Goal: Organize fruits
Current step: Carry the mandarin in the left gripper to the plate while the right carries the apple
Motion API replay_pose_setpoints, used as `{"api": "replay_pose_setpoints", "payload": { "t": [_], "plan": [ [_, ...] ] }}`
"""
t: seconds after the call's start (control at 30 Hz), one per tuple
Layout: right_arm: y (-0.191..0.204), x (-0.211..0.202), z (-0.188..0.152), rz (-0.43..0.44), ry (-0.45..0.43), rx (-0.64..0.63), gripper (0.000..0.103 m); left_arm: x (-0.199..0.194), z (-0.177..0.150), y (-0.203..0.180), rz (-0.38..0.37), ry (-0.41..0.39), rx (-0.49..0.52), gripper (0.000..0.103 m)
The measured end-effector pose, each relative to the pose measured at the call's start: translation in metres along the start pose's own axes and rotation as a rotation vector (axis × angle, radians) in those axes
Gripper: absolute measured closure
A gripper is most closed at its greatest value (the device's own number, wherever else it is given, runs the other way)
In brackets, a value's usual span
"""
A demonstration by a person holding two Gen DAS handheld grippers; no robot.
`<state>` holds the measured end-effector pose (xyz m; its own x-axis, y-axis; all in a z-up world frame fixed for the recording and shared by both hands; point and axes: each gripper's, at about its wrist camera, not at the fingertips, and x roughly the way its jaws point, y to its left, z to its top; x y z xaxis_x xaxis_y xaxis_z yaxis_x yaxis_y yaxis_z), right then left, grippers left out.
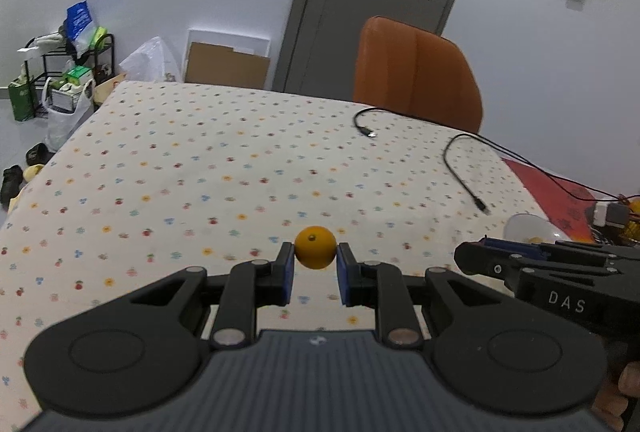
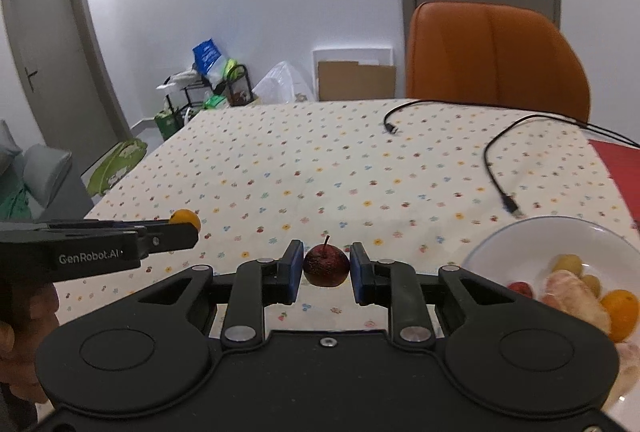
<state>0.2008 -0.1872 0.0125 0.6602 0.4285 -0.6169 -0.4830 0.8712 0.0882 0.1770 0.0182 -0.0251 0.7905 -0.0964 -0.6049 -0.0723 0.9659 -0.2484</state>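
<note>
Our left gripper [image 1: 315, 264] is clamped on a small orange [image 1: 315, 247], pads pressing its two sides at the widest part. Our right gripper [image 2: 326, 270] likewise pinches a small dark red fruit [image 2: 326, 265] with an upright stem. Both fruits are held above the flowered tablecloth [image 2: 320, 168], to the left of the white bowl [image 2: 500, 236], which already holds other fruits. We judge both light, round and smooth, liable to roll or slip, and the red one possibly bruisable, so a modest squeeze across the middle suits them.
</note>
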Motion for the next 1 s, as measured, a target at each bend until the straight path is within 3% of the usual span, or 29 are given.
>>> {"api": "replay_pose_setpoints", "payload": {
  "t": [0.53,1.0],
  "plan": [
    [-0.026,-0.062,-0.016,-0.068,-0.102,0.056,0.08,-0.022,-0.006,-0.057,-0.08,-0.033,0.09,0.082],
    [-0.057,-0.099,-0.036,-0.103,-0.135,0.113,0.08,-0.021,-0.018,-0.101,-0.132,-0.031,0.149,0.082]
  ]
}}
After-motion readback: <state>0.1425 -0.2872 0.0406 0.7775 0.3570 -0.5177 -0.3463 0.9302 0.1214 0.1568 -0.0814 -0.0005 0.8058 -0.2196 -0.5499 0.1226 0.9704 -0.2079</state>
